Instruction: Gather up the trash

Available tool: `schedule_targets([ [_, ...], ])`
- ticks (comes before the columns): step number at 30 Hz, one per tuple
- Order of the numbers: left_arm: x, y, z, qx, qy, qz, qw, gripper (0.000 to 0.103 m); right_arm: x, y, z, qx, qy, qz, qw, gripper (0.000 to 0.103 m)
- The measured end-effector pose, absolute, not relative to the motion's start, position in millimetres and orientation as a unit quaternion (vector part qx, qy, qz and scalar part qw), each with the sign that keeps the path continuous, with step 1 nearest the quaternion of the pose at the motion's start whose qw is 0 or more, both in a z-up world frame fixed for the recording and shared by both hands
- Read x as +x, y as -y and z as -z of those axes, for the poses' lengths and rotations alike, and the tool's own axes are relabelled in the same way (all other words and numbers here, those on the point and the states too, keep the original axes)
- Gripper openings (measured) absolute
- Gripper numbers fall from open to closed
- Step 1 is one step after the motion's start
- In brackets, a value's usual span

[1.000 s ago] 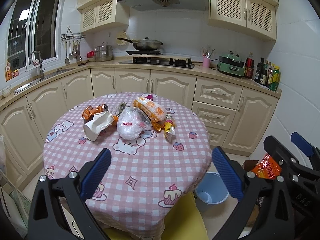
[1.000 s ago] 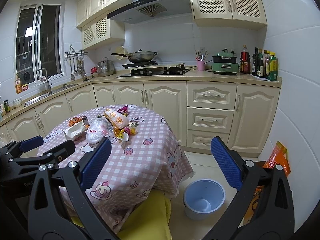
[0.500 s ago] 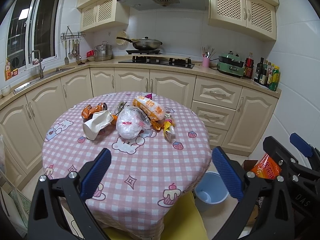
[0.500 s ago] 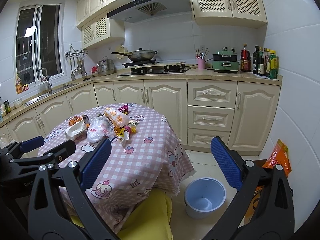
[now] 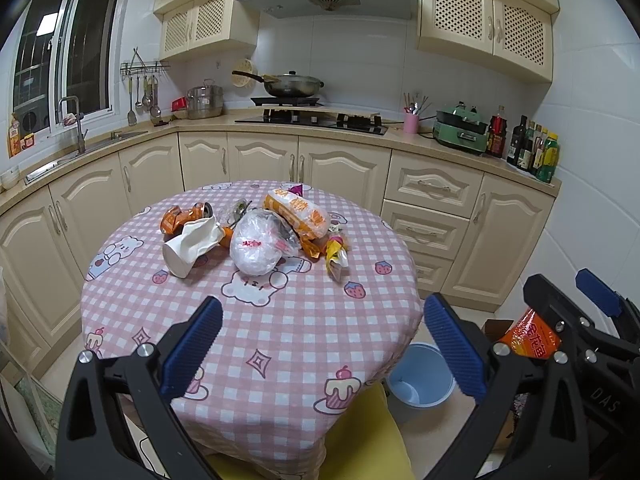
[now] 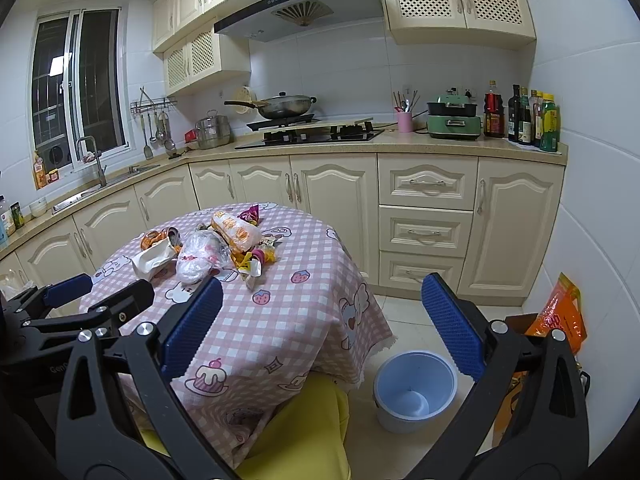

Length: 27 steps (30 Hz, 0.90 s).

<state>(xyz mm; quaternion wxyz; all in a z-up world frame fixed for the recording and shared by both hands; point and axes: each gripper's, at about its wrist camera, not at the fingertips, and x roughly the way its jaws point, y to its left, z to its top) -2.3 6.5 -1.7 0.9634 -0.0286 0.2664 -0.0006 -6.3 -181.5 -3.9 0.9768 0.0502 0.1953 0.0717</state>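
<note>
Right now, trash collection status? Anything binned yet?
Done: nothing visible; the blue bin on the floor looks empty. In hand: nothing; left gripper and right gripper are both open and short of the pile. Left: the whole pile on the table, including the crumpled white cup, clear plastic bag and orange wrapper.

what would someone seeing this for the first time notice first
The eye goes first to the heap of trash in the middle of the round table with its pink checked cloth: a crumpled white paper cup, a clear plastic bag and orange wrappers. Next comes the empty blue bin on the floor to the table's right. The left gripper and right gripper frame the foreground, both wide open and holding nothing.
</note>
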Motion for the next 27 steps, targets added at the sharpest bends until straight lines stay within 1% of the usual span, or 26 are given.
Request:
schedule_targets([
  [27, -1.2, -7.8, 2.6, -0.030, -0.263, 0.001, 0.964, 0.098, -5.7, 180.2, 1.3, 0.048, -0.199, -0.071, 0.976, 0.098],
])
